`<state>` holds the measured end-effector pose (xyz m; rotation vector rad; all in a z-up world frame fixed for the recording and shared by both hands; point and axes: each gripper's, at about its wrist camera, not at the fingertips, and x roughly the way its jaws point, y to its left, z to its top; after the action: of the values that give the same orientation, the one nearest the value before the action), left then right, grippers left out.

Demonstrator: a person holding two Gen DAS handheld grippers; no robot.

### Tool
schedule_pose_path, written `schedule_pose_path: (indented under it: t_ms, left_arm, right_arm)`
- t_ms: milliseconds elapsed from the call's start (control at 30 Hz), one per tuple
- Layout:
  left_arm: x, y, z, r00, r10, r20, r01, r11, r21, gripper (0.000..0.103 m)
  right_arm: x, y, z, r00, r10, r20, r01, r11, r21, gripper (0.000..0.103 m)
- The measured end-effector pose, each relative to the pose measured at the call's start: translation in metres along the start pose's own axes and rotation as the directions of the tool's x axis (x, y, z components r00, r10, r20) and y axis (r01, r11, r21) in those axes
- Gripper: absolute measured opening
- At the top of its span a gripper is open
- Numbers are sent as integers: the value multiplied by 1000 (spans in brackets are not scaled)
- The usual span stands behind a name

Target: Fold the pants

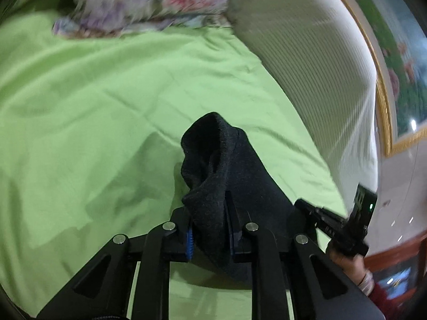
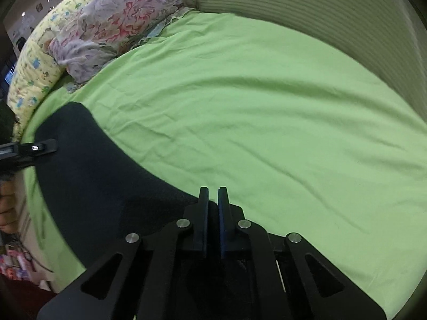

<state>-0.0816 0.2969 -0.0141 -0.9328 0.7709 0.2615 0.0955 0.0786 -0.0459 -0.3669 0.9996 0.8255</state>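
Early stage: dark pants (image 2: 101, 186) lie on the green bed (image 2: 267, 112), left gripper (image 1: 209, 229) jaws clamped on a bunched edge, right gripper (image 2: 212, 213) jaws together at another edge, no fold visible yet.

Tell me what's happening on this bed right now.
A person is folding dark pants on a green sheet. The left gripper is clamped on a bunched edge of the fabric, lifted off the sheet. The right gripper is shut at the pants' edge; whether it pinches cloth isn't clear. Pillows lie beyond.
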Motion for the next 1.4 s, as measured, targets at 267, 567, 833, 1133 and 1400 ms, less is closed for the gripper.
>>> schedule_pose_path:
  t_ms: [267,567,833,1133,1400]
  left_arm:
    - [26,3,0,990,131,-44,-124,984,126,24]
    - [-13,1,3,980,200,19,-201,970,135,43]
    - [-31,-36,5,989,141,38,-146,966,215,51]
    - [15,-128,-23,992,30,-120,19,922,387,59]
    - [60,-202,-67,961,13,-277,134,853,504,60]
  right_arm:
    - [23,-13,-11,997,-71,-37,73,996,60,12]
    - [-43,-42,-37,990,-133,53,116,962,249,20]
    - [-103,-52,-103,980,-157,119,91,897,432,35]
    - [-151,-66,-200,964,-244,109,124,769,627,36]
    - [-191,-88,-273,932,-350,95,141,591,794,39]
